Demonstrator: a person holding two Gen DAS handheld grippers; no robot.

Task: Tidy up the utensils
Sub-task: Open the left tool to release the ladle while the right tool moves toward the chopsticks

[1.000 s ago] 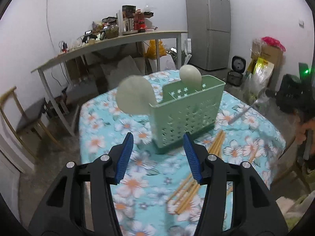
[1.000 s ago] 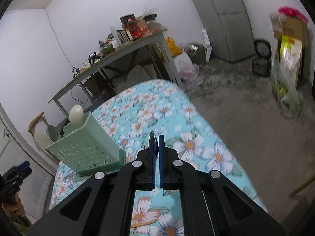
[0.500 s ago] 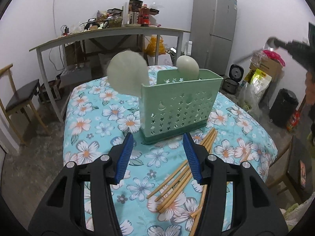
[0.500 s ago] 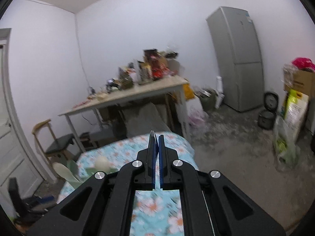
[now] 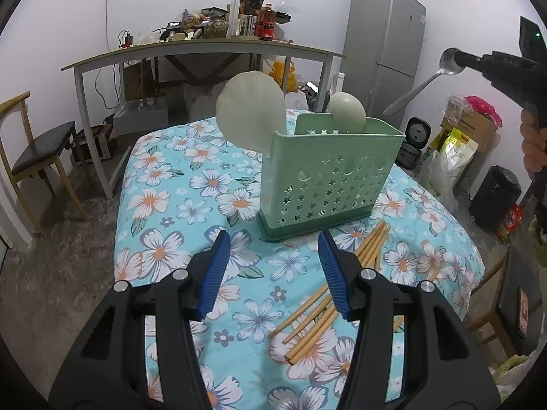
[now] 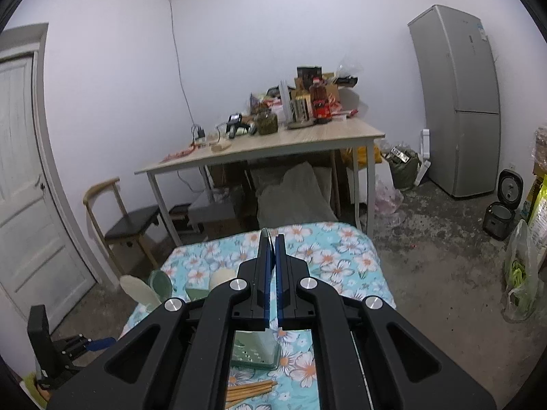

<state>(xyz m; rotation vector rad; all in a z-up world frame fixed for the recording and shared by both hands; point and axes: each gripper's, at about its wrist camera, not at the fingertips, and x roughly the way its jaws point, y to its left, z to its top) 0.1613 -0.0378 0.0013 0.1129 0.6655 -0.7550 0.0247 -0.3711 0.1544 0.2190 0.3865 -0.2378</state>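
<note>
**Spoon lifted high beside the caddy**

Since a second ago the right gripper [image 6: 272, 249] has climbed from low over the tablecloth to well above it, and now shows at the far right of the left wrist view, clamped on the bowl end of a metal spoon [image 5: 422, 84] whose handle slants down to the left toward the caddy. Its blue pads are pressed together on the thin steel, a sliver of which shows at their tip in its own view. A hand [image 5: 531, 140] grips the tool's handle at the right edge.

The left gripper [image 5: 271, 244] hangs low over the near part of the table, jaws apart with nothing between them, aimed at the green perforated caddy [image 5: 328, 177] standing upright on the floral tablecloth [image 5: 171, 205]. A pale rice paddle [image 5: 251, 114] and a pale spoon head [image 5: 347, 112] rise from the caddy's top. Loose bamboo chopsticks [image 5: 342, 283] lie scattered on the cloth, just right of the caddy's near corner and partly under the left gripper's right finger.

Beyond the table stand a cluttered desk [image 5: 205, 51], a wooden chair [image 5: 37, 157] at left, and a grey fridge [image 5: 386, 51] at the far right
</note>
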